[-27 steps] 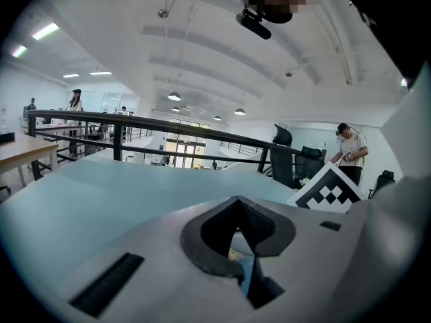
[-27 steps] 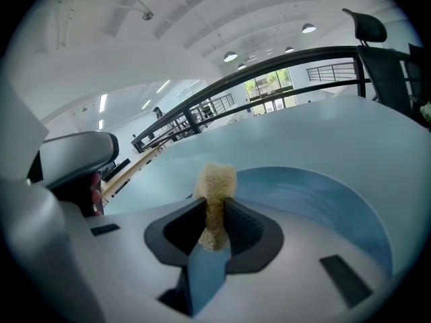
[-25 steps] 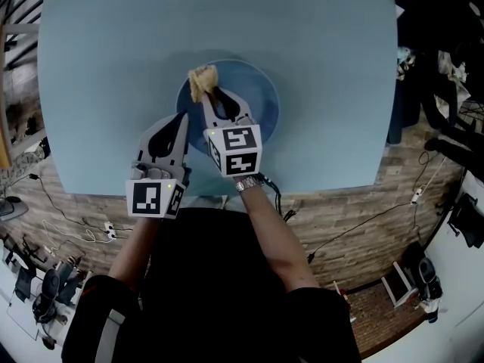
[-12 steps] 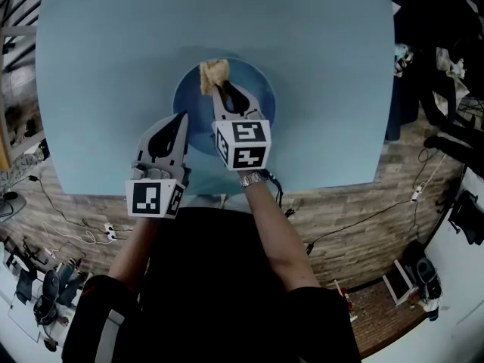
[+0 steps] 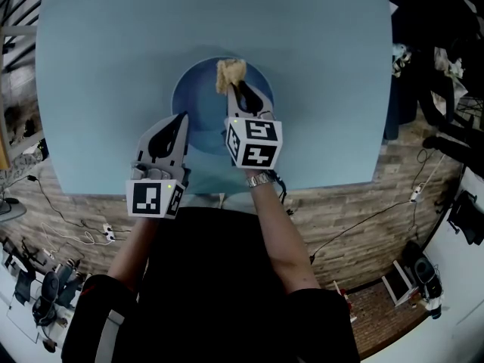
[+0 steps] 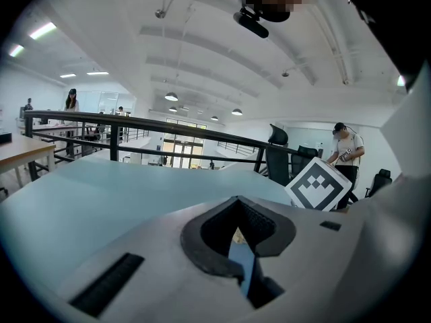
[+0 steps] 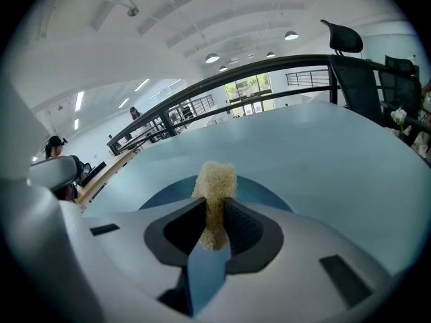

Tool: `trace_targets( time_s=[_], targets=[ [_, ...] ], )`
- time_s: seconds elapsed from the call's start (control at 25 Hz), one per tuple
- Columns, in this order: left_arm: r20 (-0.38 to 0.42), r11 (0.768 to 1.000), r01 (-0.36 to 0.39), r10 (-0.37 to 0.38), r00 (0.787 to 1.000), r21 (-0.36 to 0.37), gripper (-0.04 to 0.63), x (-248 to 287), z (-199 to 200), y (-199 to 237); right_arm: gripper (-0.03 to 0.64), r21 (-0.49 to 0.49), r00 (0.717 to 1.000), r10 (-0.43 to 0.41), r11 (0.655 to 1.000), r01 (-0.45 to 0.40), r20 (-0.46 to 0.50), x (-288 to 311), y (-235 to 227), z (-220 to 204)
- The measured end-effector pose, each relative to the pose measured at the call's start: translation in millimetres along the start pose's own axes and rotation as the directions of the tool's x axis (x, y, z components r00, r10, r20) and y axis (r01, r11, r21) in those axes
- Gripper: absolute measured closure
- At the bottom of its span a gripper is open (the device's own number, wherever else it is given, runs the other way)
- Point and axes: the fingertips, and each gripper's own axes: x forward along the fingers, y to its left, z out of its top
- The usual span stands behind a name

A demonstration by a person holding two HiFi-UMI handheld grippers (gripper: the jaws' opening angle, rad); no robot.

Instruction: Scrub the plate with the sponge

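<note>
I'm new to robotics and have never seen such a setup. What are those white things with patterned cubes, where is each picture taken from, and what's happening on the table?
No robot here: a person holds a two-jaw gripper in each hand, and the patterned cubes are part of them. The head view comes from a camera on the person's head, looking down. The other two come from cameras riding on each gripper, looking along its jaws. On the light blue table lies a blue plate. The right gripper is clamped on a tan sponge over the plate's far side. The left gripper is shut and empty, its tip by the plate's near-left rim.
</note>
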Motion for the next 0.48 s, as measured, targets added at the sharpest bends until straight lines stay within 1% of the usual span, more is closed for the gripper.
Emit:
trace_targets(
  time_s=[0.48],
  targets=[
    [0.008, 1.0, 0.012, -0.012, 1.0, 0.005, 0.595, -4, 0, -7, 0.538, 0.008, 0.995, -0.1, 0.995, 0.1, -0.025, -21, -30, -7]
  ],
)
